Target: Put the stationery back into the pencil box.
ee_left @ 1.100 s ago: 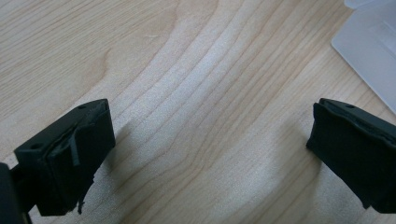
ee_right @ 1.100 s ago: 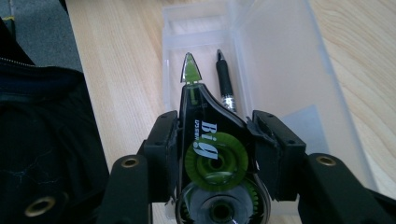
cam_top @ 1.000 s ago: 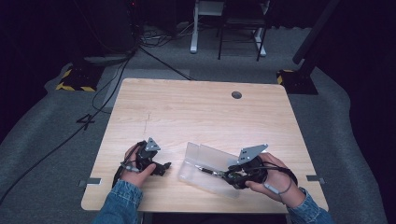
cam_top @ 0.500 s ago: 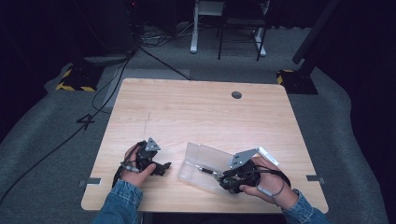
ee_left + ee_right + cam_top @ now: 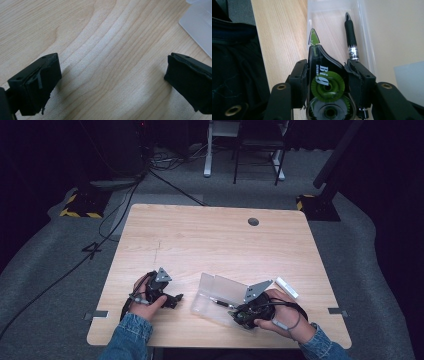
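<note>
A black and green correction tape dispenser (image 5: 325, 85) is pinched between the jaws of the right gripper (image 5: 325, 77), low in the right gripper view, its tip over the open clear plastic case (image 5: 364, 37) where a black pen (image 5: 350, 37) lies. The left gripper (image 5: 112, 82) is seen with jaws spread over the bare wooden table (image 5: 105, 45), the case at the frame's upper right.

Left gripper (image 5: 176, 298) low at 7 o'clock, jaws wide apart; right gripper (image 5: 235, 315) at 5 o'clock, jaws clamped.
</note>
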`<state>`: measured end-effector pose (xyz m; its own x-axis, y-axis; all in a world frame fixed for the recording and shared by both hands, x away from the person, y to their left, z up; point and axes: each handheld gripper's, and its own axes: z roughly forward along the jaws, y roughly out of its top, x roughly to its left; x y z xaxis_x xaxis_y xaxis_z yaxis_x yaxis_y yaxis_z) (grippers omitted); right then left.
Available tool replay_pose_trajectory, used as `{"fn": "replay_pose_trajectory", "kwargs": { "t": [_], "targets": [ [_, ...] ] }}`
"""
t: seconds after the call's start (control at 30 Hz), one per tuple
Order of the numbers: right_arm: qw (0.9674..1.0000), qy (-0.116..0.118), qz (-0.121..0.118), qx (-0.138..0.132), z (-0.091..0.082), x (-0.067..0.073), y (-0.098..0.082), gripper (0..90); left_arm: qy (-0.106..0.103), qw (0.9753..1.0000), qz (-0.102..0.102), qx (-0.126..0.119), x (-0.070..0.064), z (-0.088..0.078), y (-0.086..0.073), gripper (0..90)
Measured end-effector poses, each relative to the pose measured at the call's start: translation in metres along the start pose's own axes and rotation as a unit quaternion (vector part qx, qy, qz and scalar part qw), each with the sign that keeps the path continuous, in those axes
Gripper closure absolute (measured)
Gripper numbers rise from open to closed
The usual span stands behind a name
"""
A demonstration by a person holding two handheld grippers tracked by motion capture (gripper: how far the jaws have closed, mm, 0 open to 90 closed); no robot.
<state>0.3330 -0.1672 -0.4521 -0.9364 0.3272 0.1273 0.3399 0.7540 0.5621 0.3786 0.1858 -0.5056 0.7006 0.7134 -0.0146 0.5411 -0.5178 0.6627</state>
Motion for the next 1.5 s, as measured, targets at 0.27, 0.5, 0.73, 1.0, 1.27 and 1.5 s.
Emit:
{"fn": "replay_pose_trajectory", "kwargs": {
  "t": [0.27, 0.5, 0.73, 1.0, 1.27, 1.5],
  "targets": [
    [0.9999, 0.013, 0.006, 0.006, 0.009, -0.002, -0.003, 53.1, -0.001, 1.0000, 0.000, 0.000, 0.000, 0.000, 0.000, 0.5],
    [0.9996, 0.022, 0.010, 0.014, 0.014, -0.002, -0.004, 52.6, -0.001, 1.0000, 0.000, 0.000, 0.000, 0.000, 0.000, 0.6],
    [0.9993, 0.032, 0.019, 0.006, 0.016, -0.005, -0.006, 50.7, -0.001, 1.0000, 0.001, 0.000, 0.000, 0.000, 0.000, 0.5],
    [0.9993, 0.034, 0.015, -0.007, 0.014, -0.006, -0.005, 56.5, -0.001, 1.0000, 0.001, 0.000, 0.000, 0.000, 0.000, 0.5],
    [0.9997, 0.016, 0.007, -0.014, 0.006, -0.008, -0.004, 65.2, -0.002, 1.0000, 0.001, 0.000, 0.000, 0.000, 0.000, 0.5],
    [0.9981, -0.006, 0.000, -0.062, -0.012, -0.008, 0.001, 60.5, -0.002, 1.0000, 0.000, 0.000, 0.000, 0.000, 0.000, 0.5]
  ]
}}
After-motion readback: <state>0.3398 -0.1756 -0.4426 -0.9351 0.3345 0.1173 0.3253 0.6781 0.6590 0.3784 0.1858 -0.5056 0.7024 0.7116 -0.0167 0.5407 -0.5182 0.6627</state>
